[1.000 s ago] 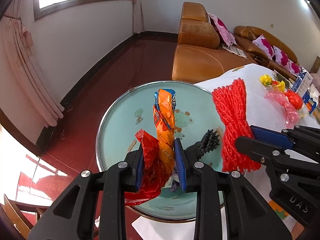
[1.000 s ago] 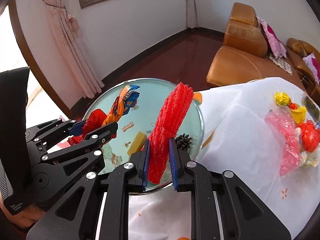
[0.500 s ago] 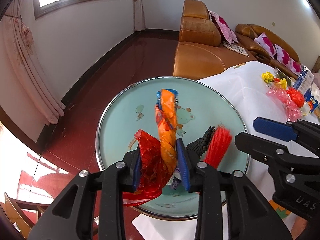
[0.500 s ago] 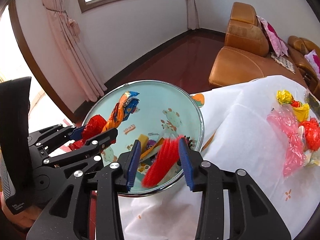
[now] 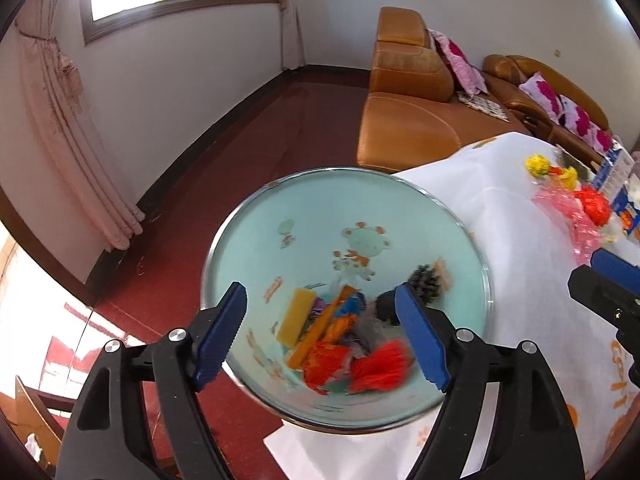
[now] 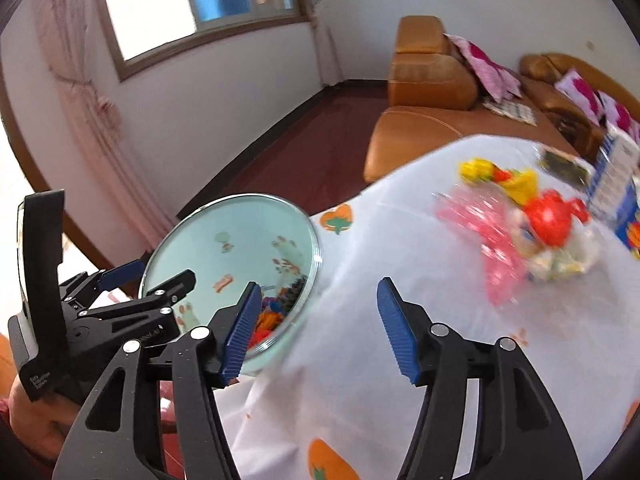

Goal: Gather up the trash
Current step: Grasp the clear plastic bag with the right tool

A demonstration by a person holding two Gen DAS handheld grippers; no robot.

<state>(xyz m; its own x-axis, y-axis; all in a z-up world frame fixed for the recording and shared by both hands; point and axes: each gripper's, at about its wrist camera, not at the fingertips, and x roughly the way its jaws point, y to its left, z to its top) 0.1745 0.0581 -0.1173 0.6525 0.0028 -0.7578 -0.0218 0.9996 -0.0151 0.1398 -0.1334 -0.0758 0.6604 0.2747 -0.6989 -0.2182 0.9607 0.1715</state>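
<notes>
While both grippers hang empty, the remaining trash pile (image 6: 532, 228) sits on the white tablecloth (image 6: 380, 340), well apart from the bin (image 5: 256, 240) at the table's edge. Pile looks like crinkly pink plastic film (image 6: 488, 248), a red wad (image 6: 554, 216) and yellow wrappers (image 6: 496, 174), blurred, so exact pieces can't be told. Judgement: all light, soft, crushable, slippery film; nothing fragile. Best hold is a bunched fold or twisted end, pinched deep between the pads, since a flat sheet would slide out.

Trash already in the bin: red mesh net (image 5: 380, 368), orange wrapper (image 5: 324, 332), yellow block (image 5: 298, 316), dark pinecone-like piece (image 5: 424, 280), lying at the bottom.

Left gripper (image 5: 332, 340) is poised over the bin mouth, pointing down into it, jaws wide apart, nothing between them. Right gripper (image 6: 320, 328) is angled over the tablecloth between bin and pile, jaws also wide apart, nothing held. Left gripper's body shows at lower left in the right wrist view, beside the bin rim.

Blue-white carton (image 6: 616, 184) stands behind the pile; unclear if it counts as trash. Brown sofa (image 5: 408, 120) behind the table.

Next likely step: reach right to the pink film.
</notes>
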